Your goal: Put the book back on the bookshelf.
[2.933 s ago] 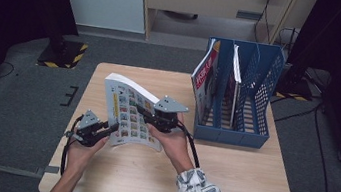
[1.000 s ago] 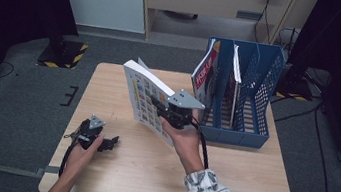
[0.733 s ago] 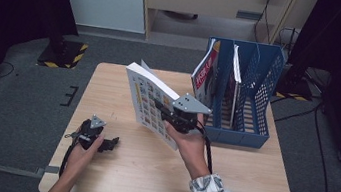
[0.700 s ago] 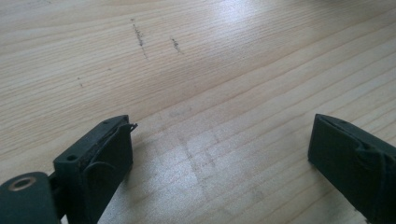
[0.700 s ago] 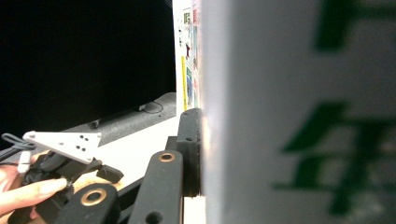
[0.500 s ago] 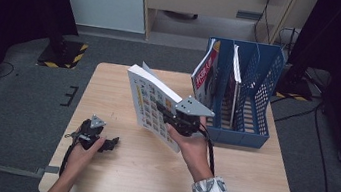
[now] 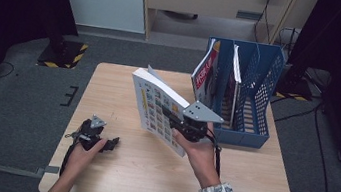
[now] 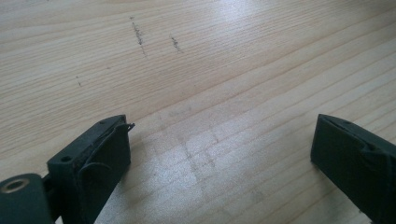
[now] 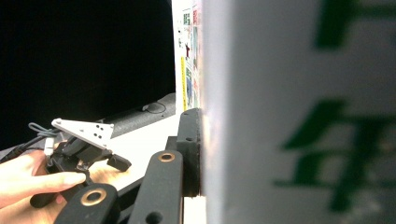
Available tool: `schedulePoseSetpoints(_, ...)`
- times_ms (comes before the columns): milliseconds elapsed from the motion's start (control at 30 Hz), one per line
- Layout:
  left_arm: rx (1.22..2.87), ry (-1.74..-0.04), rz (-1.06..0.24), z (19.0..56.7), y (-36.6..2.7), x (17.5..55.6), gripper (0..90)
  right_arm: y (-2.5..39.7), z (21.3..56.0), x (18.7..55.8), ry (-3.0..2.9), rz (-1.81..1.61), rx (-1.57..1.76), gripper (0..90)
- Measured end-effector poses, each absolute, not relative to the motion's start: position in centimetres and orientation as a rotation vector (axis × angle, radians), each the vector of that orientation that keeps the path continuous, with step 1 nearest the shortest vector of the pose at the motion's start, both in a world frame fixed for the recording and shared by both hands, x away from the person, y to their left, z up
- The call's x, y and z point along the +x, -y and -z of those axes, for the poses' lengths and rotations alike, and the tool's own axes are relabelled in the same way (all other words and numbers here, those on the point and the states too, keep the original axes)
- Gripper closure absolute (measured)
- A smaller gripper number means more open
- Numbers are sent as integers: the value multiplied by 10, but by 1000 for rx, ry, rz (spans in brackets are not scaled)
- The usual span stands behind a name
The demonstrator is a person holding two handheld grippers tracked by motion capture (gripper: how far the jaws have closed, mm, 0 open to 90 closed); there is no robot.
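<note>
Right gripper (image 7: 180,123), clamped on the thick book (image 7: 156,108), has raised it upright off the table (image 7: 112,173) toward the blue file rack (image 7: 252,95) beside it, ready for slotting; left gripper (image 7: 107,143), released, rests wide open behind.

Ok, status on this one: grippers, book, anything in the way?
Right hand-held gripper clamped on thick white picture-covered book, lifted and tilted. Left hand-held gripper open, low over wooden table. Blue slotted file rack beside book; nothing visibly between.
</note>
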State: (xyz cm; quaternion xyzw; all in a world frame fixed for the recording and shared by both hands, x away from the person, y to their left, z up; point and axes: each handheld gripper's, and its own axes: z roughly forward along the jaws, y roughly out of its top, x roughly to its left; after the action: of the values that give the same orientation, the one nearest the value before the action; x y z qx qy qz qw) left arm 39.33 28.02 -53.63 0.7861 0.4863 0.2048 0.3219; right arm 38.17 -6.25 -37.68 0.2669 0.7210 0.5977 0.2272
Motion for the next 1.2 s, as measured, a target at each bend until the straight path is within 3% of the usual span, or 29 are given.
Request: schedulePoseSetpoints(1200,2056,-1302,-544,537,-279,394,16,132,389,343,-1975,-1617,779,737)
